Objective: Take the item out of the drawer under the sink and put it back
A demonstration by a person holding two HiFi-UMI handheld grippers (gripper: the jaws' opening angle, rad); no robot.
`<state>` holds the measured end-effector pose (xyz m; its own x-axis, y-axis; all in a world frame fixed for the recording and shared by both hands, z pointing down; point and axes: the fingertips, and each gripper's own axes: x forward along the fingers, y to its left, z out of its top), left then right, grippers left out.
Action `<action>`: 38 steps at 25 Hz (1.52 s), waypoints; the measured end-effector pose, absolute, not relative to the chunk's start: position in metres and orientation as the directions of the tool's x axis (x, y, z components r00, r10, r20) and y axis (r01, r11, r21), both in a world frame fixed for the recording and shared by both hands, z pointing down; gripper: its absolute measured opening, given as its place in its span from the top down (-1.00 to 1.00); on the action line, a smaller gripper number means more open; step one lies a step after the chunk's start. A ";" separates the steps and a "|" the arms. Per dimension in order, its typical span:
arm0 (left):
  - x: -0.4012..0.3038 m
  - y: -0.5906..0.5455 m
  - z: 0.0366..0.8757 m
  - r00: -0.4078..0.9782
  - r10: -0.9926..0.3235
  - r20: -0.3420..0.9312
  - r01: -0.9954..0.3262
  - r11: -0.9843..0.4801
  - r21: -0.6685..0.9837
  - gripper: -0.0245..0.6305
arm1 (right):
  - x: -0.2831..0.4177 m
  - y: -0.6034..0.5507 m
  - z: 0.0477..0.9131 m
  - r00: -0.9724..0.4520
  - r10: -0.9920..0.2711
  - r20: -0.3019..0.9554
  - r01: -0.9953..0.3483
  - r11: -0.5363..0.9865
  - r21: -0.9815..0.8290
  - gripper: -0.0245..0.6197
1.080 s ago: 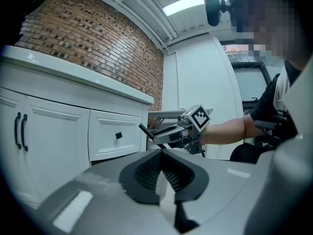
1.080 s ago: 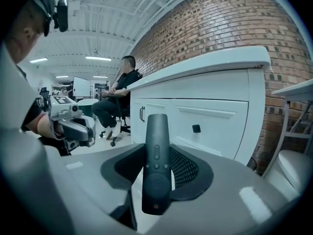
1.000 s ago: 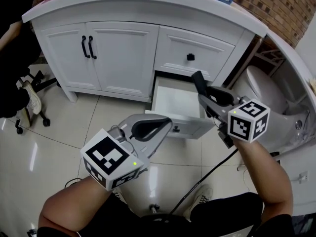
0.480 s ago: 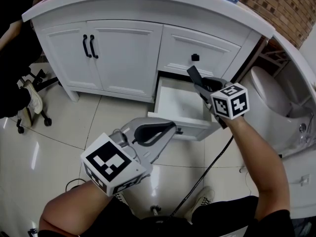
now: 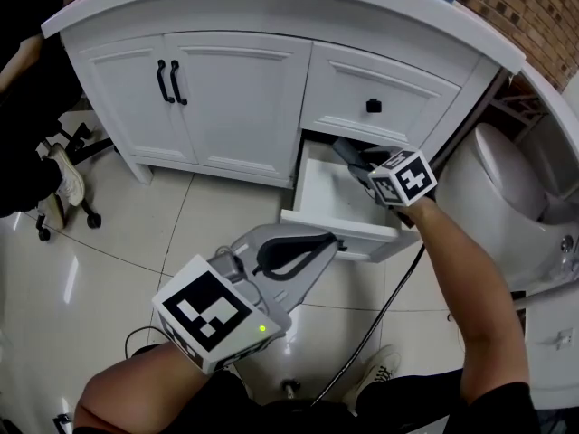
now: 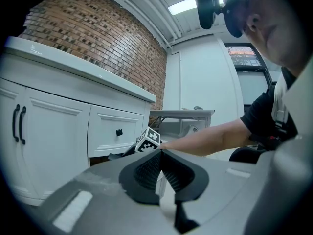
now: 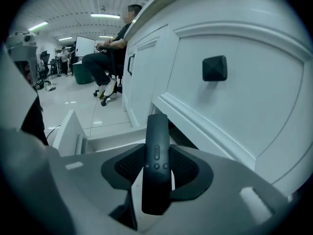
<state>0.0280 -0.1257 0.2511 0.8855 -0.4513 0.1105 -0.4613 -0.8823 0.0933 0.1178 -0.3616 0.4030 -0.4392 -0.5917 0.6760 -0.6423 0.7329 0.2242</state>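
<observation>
A slim black remote control (image 7: 157, 131) with small buttons is clamped between the pads of my right gripper (image 7: 157, 153), its far end sticking out forward. In the head view my right gripper (image 5: 351, 158) points down over the back of the open white drawer (image 5: 327, 202) below the sink counter. The remote control (image 5: 344, 148) shows there as a dark tip by the drawer opening. My left gripper (image 5: 331, 240) hovers in front of the drawer's front panel. Its jaws are shut with nothing in them, and it shows the same way in its own view (image 6: 160, 153).
The white vanity has two doors with black handles (image 5: 167, 81) and an upper drawer with a black knob (image 5: 373, 106). A toilet (image 5: 493, 197) stands to the right. A black cable (image 5: 389, 306) crosses the tiled floor. A seated person (image 7: 110, 58) is further off on the left.
My right gripper has gone down and forward with the remote, from above the drawer's front to over its back. The left gripper has stayed where it was.
</observation>
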 end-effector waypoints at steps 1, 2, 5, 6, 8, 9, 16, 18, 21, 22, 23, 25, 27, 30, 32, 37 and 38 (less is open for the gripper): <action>0.029 -0.125 0.251 0.888 -0.447 0.110 -0.457 -0.884 0.094 0.91 | 0.117 -0.364 0.408 -0.436 -0.582 0.687 -0.637 0.738 0.221 0.41; 0.031 -0.125 0.251 0.889 -0.444 0.110 -0.454 -0.886 0.094 0.91 | 0.117 -0.366 0.413 -0.432 -0.572 0.697 -0.631 0.744 0.218 0.41; 0.033 -0.125 0.253 0.892 -0.438 0.112 -0.449 -0.888 0.101 0.91 | 0.112 -0.368 0.427 -0.425 -0.537 0.729 -0.601 0.769 0.217 0.41; 0.033 -0.126 0.254 0.892 -0.438 0.112 -0.448 -0.888 0.104 0.91 | 0.110 -0.368 0.430 -0.420 -0.526 0.740 -0.586 0.780 0.221 0.41; 0.033 -0.127 0.254 0.892 -0.438 0.111 -0.449 -0.887 0.109 0.91 | 0.105 -0.367 0.438 -0.412 -0.500 0.762 -0.554 0.801 0.226 0.41; 0.033 -0.128 0.254 0.892 -0.438 0.112 -0.449 -0.887 0.110 0.91 | 0.103 -0.367 0.443 -0.409 -0.484 0.774 -0.539 0.812 0.224 0.41; 0.033 -0.131 0.257 0.891 -0.439 0.114 -0.450 -0.886 0.112 0.91 | 0.099 -0.364 0.479 -0.381 -0.397 0.835 -0.487 0.854 0.184 0.41; 0.031 -0.131 0.257 0.889 -0.443 0.113 -0.455 -0.883 0.115 0.91 | 0.102 -0.365 0.488 -0.373 -0.382 0.845 -0.493 0.853 0.168 0.41; 0.028 -0.134 0.257 0.885 -0.450 0.115 -0.463 -0.878 0.120 0.91 | 0.107 -0.362 0.501 -0.359 -0.352 0.865 -0.495 0.857 0.143 0.41; 0.028 -0.134 0.257 0.885 -0.451 0.117 -0.464 -0.878 0.121 0.91 | 0.109 -0.362 0.505 -0.350 -0.345 0.871 -0.493 0.858 0.142 0.41; 0.027 -0.135 0.257 0.885 -0.451 0.118 -0.464 -0.878 0.122 0.91 | 0.111 -0.361 0.508 -0.342 -0.341 0.876 -0.491 0.859 0.142 0.41; 0.027 -0.136 0.258 0.885 -0.450 0.118 -0.463 -0.878 0.122 0.91 | 0.114 -0.360 0.513 -0.334 -0.335 0.881 -0.490 0.860 0.141 0.41; 0.027 -0.136 0.259 0.885 -0.450 0.121 -0.463 -0.878 0.123 0.91 | 0.113 -0.361 0.515 -0.336 -0.332 0.881 -0.489 0.861 0.138 0.41; 0.028 -0.137 0.260 0.885 -0.449 0.122 -0.462 -0.878 0.124 0.91 | 0.113 -0.360 0.518 -0.335 -0.327 0.884 -0.490 0.861 0.133 0.41; 0.028 -0.137 0.259 0.886 -0.448 0.122 -0.461 -0.879 0.123 0.91 | 0.113 -0.360 0.519 -0.337 -0.324 0.884 -0.495 0.860 0.126 0.40; 0.027 -0.137 0.258 0.886 -0.448 0.119 -0.460 -0.880 0.120 0.91 | 0.113 -0.361 0.512 -0.358 -0.328 0.874 -0.516 0.850 0.108 0.40; 0.027 -0.137 0.258 0.886 -0.448 0.118 -0.461 -0.879 0.119 0.91 | 0.114 -0.361 0.510 -0.356 -0.332 0.873 -0.516 0.849 0.112 0.40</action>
<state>0.0267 -0.1368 0.2579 0.8861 -0.4482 0.1183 -0.4607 -0.8795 0.1193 0.1140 -0.3608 0.5104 -0.3565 -0.3324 0.8732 -0.5163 0.8490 0.1124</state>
